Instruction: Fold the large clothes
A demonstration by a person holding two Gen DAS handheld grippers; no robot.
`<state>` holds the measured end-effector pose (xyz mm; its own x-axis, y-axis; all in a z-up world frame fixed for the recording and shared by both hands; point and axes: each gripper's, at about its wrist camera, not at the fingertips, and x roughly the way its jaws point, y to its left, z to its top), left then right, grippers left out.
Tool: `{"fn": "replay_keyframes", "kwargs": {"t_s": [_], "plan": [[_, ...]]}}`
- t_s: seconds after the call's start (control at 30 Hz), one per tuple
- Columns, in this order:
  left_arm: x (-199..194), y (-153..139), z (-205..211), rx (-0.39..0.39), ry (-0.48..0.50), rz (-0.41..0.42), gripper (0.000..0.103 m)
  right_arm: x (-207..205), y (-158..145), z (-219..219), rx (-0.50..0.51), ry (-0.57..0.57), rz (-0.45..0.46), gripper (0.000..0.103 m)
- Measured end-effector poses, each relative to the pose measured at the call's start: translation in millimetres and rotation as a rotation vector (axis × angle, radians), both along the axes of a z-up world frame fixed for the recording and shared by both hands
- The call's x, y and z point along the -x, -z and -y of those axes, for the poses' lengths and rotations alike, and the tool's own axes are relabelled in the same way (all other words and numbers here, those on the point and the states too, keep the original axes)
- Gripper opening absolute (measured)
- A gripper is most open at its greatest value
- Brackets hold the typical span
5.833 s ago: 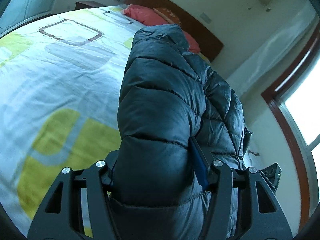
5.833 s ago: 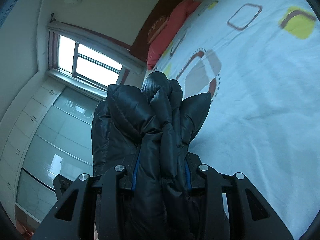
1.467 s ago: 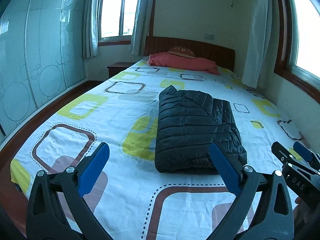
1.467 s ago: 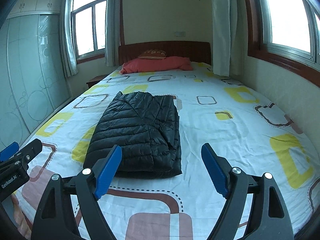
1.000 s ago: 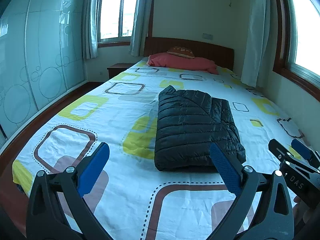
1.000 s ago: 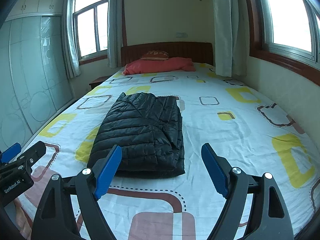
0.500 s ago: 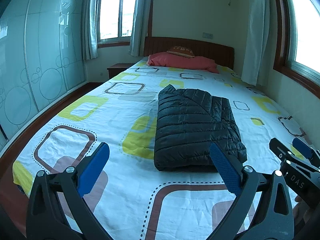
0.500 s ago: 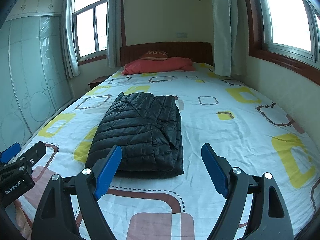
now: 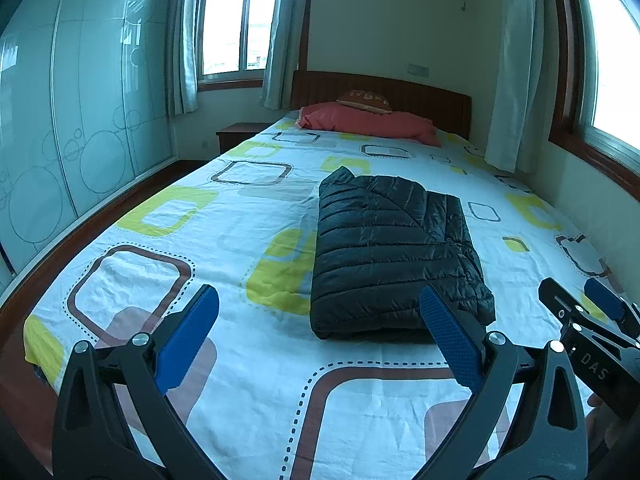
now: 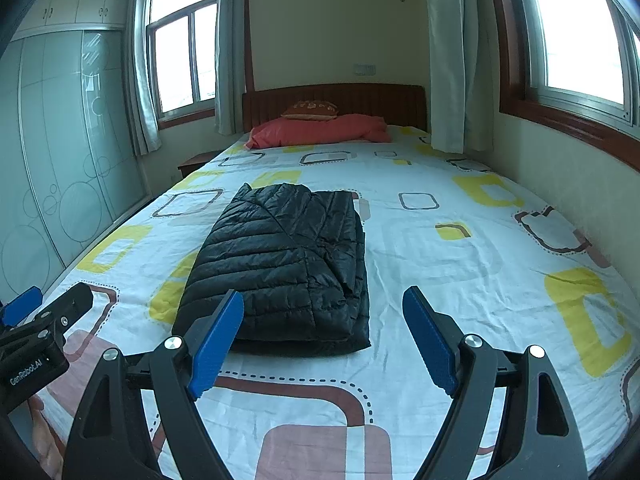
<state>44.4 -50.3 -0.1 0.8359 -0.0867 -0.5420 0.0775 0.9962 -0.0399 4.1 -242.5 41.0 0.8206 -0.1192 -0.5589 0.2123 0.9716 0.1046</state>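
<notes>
A black quilted puffer jacket [image 9: 392,248] lies folded into a flat rectangle on the bed [image 9: 240,216]; it also shows in the right wrist view [image 10: 288,264]. My left gripper [image 9: 320,328] is open and empty, held back near the foot of the bed, short of the jacket. My right gripper [image 10: 324,332] is open and empty too, beside the left one. The right gripper's body shows at the right edge of the left wrist view [image 9: 588,332], and the left gripper's body at the left edge of the right wrist view [image 10: 36,332].
The bed has a white sheet with yellow and brown squares. A red pillow [image 9: 372,124] and wooden headboard [image 10: 332,100] are at the far end. A glass wardrobe [image 9: 60,128] runs along the left; a wall with windows [image 10: 580,36] is on the right.
Earlier both grippers were shut on the jacket and held it up; it now lies folded on the bed and both are open. Over the last second almost nothing moved.
</notes>
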Motion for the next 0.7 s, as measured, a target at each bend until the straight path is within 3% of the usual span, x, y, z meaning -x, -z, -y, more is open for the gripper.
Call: {"fn": "replay_keyframes", "kwargs": {"t_s": [0.7], "plan": [[-18, 4, 5, -0.01, -0.015, -0.008, 0.1, -10, 9, 2, 0.002, 0.001, -0.021, 0.081]]}}
